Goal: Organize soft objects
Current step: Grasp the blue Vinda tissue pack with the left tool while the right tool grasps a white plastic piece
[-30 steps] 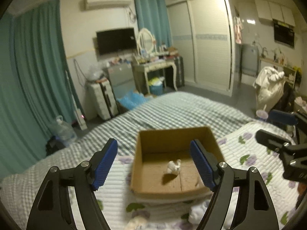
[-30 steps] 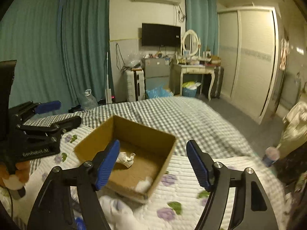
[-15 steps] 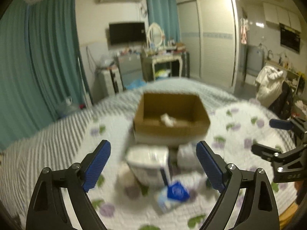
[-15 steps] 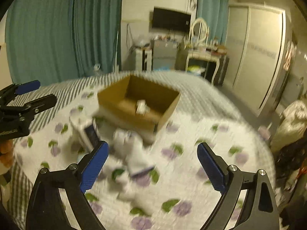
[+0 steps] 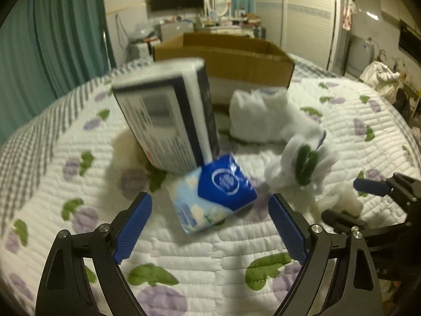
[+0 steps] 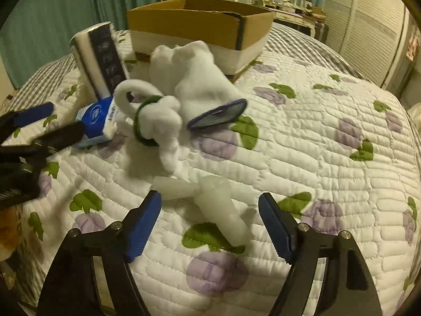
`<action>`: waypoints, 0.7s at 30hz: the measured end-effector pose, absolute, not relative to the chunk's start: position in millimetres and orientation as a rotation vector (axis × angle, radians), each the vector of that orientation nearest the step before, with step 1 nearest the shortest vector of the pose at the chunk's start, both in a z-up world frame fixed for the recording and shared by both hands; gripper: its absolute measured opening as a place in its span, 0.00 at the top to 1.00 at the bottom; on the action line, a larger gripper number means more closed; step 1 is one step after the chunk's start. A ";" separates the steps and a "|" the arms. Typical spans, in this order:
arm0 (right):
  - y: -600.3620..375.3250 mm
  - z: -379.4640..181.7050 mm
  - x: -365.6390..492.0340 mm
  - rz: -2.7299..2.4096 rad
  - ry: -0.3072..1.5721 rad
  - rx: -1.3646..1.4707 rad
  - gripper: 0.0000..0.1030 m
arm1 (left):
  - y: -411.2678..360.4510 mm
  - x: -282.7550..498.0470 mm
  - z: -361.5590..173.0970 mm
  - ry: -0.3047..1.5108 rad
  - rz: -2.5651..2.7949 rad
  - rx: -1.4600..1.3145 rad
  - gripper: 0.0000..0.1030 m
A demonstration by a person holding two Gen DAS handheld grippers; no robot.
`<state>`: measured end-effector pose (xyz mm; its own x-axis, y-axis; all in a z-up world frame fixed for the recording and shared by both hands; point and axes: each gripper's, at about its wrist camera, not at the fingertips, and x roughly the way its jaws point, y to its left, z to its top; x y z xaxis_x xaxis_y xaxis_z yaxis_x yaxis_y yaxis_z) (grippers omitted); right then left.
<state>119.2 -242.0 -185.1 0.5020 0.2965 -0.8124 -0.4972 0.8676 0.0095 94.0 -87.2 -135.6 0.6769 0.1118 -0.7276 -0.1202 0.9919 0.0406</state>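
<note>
A cardboard box [image 5: 223, 58] stands on the quilted bed; it also shows in the right wrist view [image 6: 200, 23]. In front of it lie a tall dark tissue pack [image 5: 165, 115], a small blue tissue packet [image 5: 215, 192], a white cloth bundle with a green band [image 6: 152, 115], a white sock [image 6: 200, 79] and a pale white piece [image 6: 218, 205]. My left gripper [image 5: 210, 229] is open just short of the blue packet. My right gripper [image 6: 210, 223] is open around the pale white piece, low over the quilt.
The quilt [image 6: 329, 144] has purple flowers and green leaves. A dressing table [image 5: 223, 23], a TV and teal curtains [image 5: 52, 39] stand behind the bed. A wardrobe [image 6: 368, 34] is at the right.
Both grippers have dropped low and moved in toward the pile in front of the box. The box now sits farther up in both views. Both stay open.
</note>
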 end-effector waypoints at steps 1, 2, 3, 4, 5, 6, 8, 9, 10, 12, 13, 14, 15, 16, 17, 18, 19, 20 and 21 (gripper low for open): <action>-240.2 -184.5 119.0 0.489 0.926 -0.243 0.36 | -86.4 95.2 -139.4 0.826 0.128 -0.018 0.12; -238.4 -185.0 119.3 0.503 0.928 -0.244 0.48 | -86.0 96.2 -142.4 0.837 0.126 -0.021 0.12; -237.5 -185.9 120.6 0.525 0.937 -0.234 0.54 | -85.6 97.1 -144.4 0.848 0.119 -0.020 0.12; -236.9 -187.6 121.9 0.525 0.947 -0.233 0.55 | -85.6 97.3 -145.2 0.853 0.112 -0.019 0.12; -237.0 -188.5 121.7 0.515 0.948 -0.238 0.59 | -84.7 96.8 -144.9 0.853 0.105 -0.021 0.12; -236.8 -187.3 120.3 0.514 0.947 -0.235 0.62 | -83.9 96.6 -145.2 0.853 0.099 -0.023 0.12; -239.0 -183.1 115.9 0.504 0.928 -0.226 0.80 | -82.5 97.1 -146.8 0.857 0.092 -0.028 0.12; -241.2 -180.8 114.8 0.489 0.914 -0.221 0.79 | -81.0 97.4 -147.0 0.860 0.090 -0.035 0.12; -243.0 -177.8 114.3 0.485 0.904 -0.206 0.79 | -79.4 98.0 -146.9 0.860 0.088 -0.043 0.12; -245.7 -171.8 113.3 0.486 0.886 -0.176 0.79 | -77.0 101.3 -147.0 0.858 0.081 -0.059 0.12; -245.9 -169.4 112.4 0.479 0.875 -0.177 0.79 | -75.8 103.5 -147.1 0.857 0.080 -0.064 0.12; -244.3 -167.6 113.5 0.477 0.868 -0.180 0.79 | -75.0 106.2 -147.5 0.855 0.076 -0.072 0.12; -243.1 -166.0 113.2 0.478 0.863 -0.179 0.79 | -74.8 110.5 -148.9 0.857 0.068 -0.080 0.13; -242.5 -164.5 113.0 0.478 0.855 -0.176 0.79 | -74.5 114.2 -150.6 0.861 0.064 -0.084 0.12; -241.8 -163.6 112.6 0.476 0.849 -0.176 0.79 | -74.5 118.2 -153.2 0.865 0.063 -0.086 0.13; -240.7 -163.4 113.0 0.476 0.848 -0.177 0.79 | -73.9 122.6 -156.3 0.872 0.063 -0.089 0.13; -239.3 -163.2 113.2 0.474 0.846 -0.178 0.79 | -73.3 125.8 -159.3 0.876 0.061 -0.093 0.13; -238.2 -163.0 113.1 0.474 0.843 -0.179 0.79 | -72.6 128.7 -162.3 0.880 0.056 -0.099 0.13; -237.2 -162.9 112.8 0.477 0.843 -0.179 0.79 | -71.7 130.1 -164.2 0.880 0.049 -0.106 0.15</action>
<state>112.8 -237.2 -162.9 0.5675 0.3340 -0.7526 -0.4732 0.8803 0.0339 130.1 -71.7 -164.2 0.6365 -0.0003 -0.7713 -0.0868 0.9936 -0.0721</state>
